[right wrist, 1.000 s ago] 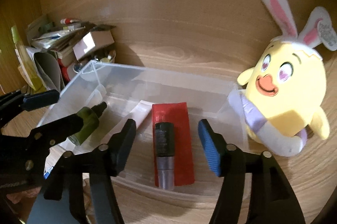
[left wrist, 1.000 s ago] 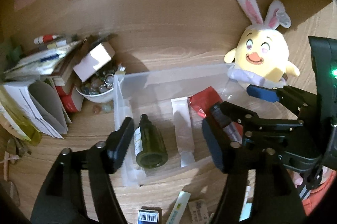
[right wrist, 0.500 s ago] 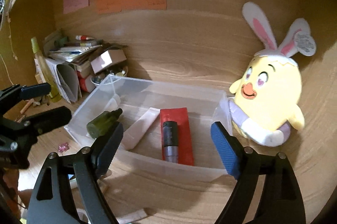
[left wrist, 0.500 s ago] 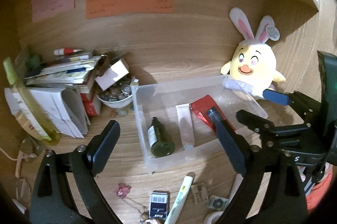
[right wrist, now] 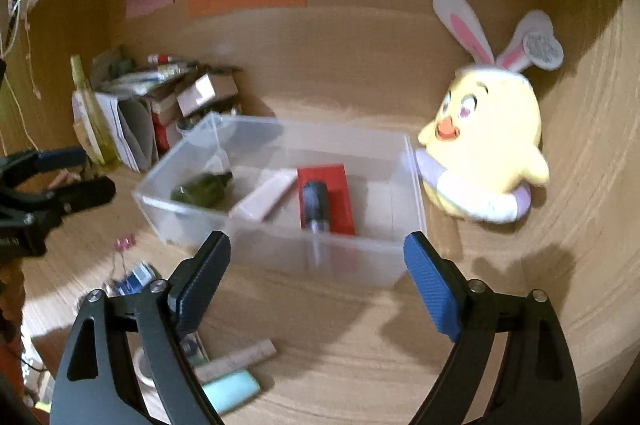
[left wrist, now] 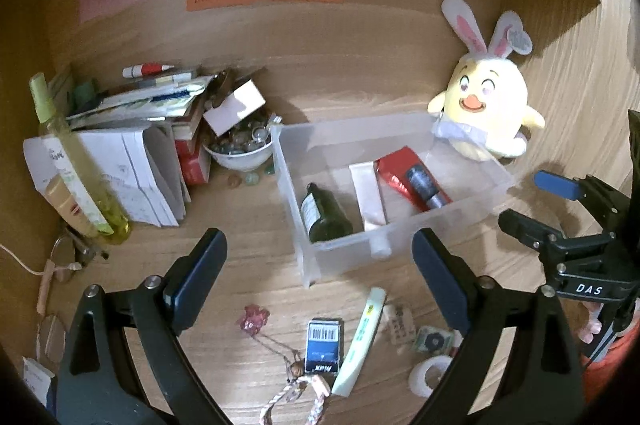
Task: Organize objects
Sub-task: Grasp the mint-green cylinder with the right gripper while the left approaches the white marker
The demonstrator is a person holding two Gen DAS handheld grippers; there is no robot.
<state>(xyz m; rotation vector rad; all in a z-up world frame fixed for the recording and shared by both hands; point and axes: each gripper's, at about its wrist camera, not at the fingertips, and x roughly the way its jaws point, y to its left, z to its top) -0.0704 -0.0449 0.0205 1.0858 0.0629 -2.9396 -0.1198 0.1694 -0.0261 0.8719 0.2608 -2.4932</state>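
Observation:
A clear plastic bin [left wrist: 496, 181] [right wrist: 412, 185] sits on the wooden desk. In it lie a dark green bottle [left wrist: 326, 215] [right wrist: 200, 189], a white tube [left wrist: 368, 197] [right wrist: 266, 195], a red packet [left wrist: 394, 171] [right wrist: 334, 193] and a dark cylinder [left wrist: 426, 187] [right wrist: 314, 203] on the packet. My left gripper [left wrist: 318, 281] is open and empty, held back from the bin's near side. My right gripper [right wrist: 318, 285] is open and empty, also back from the bin; it shows at the right of the left wrist view [left wrist: 538, 207].
A yellow bunny plush [left wrist: 486, 113] [right wrist: 484, 145] leans by the bin's right end. Papers, boxes and a bowl of marbles [left wrist: 240, 149] crowd the left. Loose on the desk in front: a pale green tube [left wrist: 362, 339], a small blue box [left wrist: 324, 345], a pink clip [left wrist: 253, 317], a tape roll [left wrist: 426, 377].
Both grippers have pulled back and away from the bin, jaws opened wider. The dark cylinder stays on the red packet. More of the desk front shows now.

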